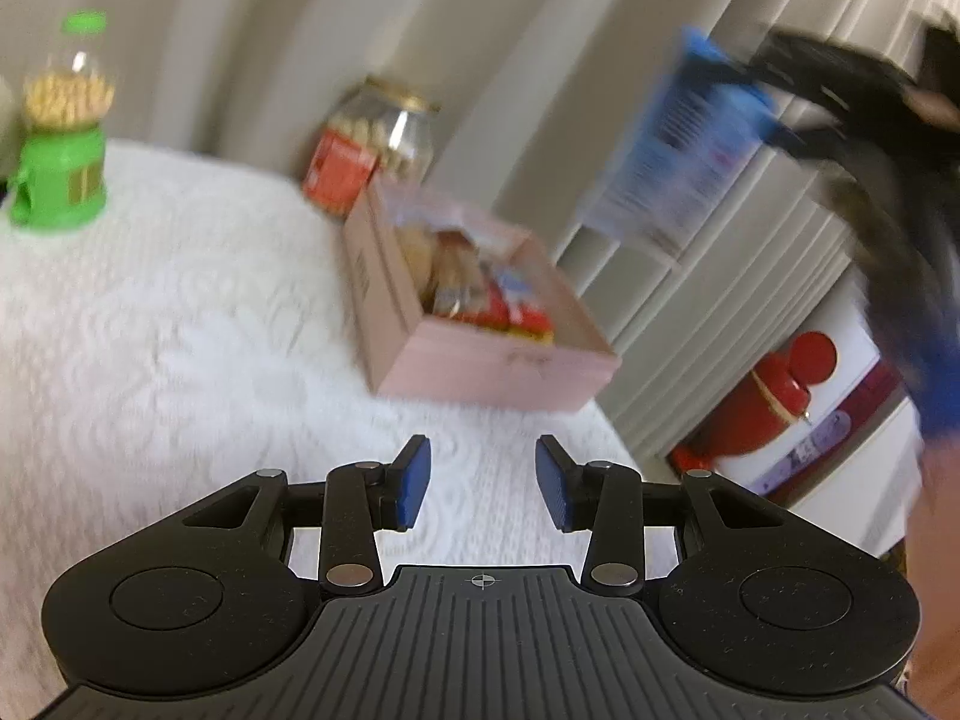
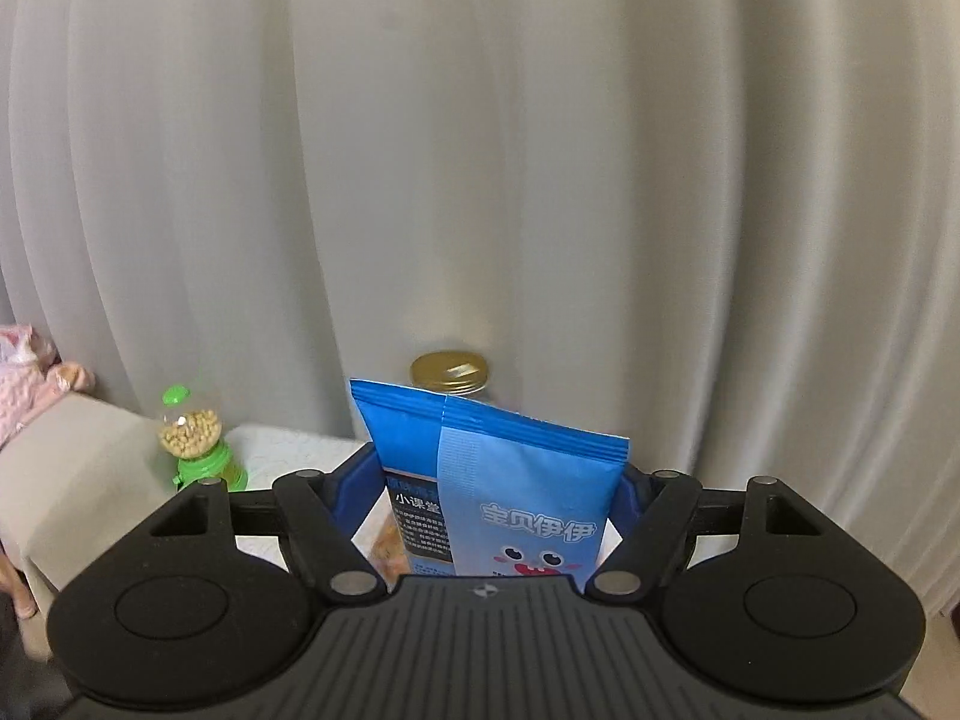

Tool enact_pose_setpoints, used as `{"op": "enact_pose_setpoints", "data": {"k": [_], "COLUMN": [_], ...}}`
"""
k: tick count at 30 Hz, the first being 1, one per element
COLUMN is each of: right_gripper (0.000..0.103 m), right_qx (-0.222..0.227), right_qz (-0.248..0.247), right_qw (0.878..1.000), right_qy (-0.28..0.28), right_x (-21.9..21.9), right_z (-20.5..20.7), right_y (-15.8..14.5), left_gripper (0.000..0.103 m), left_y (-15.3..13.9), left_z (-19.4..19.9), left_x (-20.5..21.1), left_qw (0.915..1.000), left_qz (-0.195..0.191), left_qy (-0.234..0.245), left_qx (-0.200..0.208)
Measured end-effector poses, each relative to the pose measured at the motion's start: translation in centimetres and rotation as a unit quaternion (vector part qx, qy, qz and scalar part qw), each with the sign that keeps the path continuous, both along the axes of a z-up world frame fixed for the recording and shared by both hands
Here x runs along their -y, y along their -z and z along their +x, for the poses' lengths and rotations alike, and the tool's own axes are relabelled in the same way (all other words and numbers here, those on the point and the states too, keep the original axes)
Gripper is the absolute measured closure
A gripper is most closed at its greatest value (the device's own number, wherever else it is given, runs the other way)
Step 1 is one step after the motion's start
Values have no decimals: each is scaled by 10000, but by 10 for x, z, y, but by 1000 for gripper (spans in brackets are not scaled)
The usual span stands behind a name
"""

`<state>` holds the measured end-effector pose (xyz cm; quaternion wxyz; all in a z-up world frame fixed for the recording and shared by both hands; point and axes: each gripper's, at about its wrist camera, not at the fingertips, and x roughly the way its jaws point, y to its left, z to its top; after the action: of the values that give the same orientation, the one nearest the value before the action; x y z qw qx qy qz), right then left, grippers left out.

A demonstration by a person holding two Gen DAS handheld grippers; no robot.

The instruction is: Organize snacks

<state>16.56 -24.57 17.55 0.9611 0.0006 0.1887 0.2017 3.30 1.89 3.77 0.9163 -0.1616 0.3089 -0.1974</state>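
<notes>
Nearest the left wrist camera, left gripper (image 1: 483,483) hovering low over the white textured counter (image 1: 180,330), jaws partly open, blue pads apart, nothing between them. Just beyond, near the counter's right edge, a pink cardboard box (image 1: 480,354), lid open, packed with snack packets (image 1: 480,294) in red, orange and tan wrappers. Behind the box, touching or nearly touching its far corner, a glass jar (image 1: 384,138) with a gold lid and a red label, filled with pale nuts. Well apart at the far left of the counter, a green bottle-shaped dispenser (image 1: 60,132) holding pale beans under a green cap. High at the right, blurred, right gripper (image 1: 774,96) raised above the box, clamped on a blue snack bag (image 1: 678,138) hanging down from it. From the right wrist camera, right gripper (image 2: 501,498) with jaws held wide and pressed against both sides of the same bag (image 2: 510,480), upright, crimped top edge uppermost, a cartoon face and printed lettering on its lighter panel. Past the bag's top edge, the jar's gold lid (image 2: 449,371); to the left, the green dispenser (image 2: 195,438) at the counter's edge. Farthest back, pale grey curtains (image 2: 480,150) across the whole background.
</notes>
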Motion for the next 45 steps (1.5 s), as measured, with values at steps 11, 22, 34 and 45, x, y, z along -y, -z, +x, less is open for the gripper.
{"op": "enact_pose_setpoints", "data": {"k": [11, 22, 34, 45], "right_gripper": [21, 19, 17, 0], "right_qx": [-1265, -972, -1017, -786], "right_qz": [-867, -2, 103, 86], "right_qw": [9861, 9935, 9917, 9867], "right_qy": [637, 593, 780, 1421], "right_x": [-29, -27, -45, -43], "right_z": [95, -34, -80, -91], "right_y": [92, 173, 252, 266], "left_gripper": [60, 59, 57, 56], "left_y": [46, 42, 59, 63], "left_z": [8, -31, -18, -16], "left_x": [-11, 21, 50, 57], "left_qw": [9961, 9733, 9682, 9636], "left_qz": [342, 2047, 2213, 2342], "left_qy": [-384, -1031, -1123, -1196], "left_qx": [-710, 132, 298, 474]}}
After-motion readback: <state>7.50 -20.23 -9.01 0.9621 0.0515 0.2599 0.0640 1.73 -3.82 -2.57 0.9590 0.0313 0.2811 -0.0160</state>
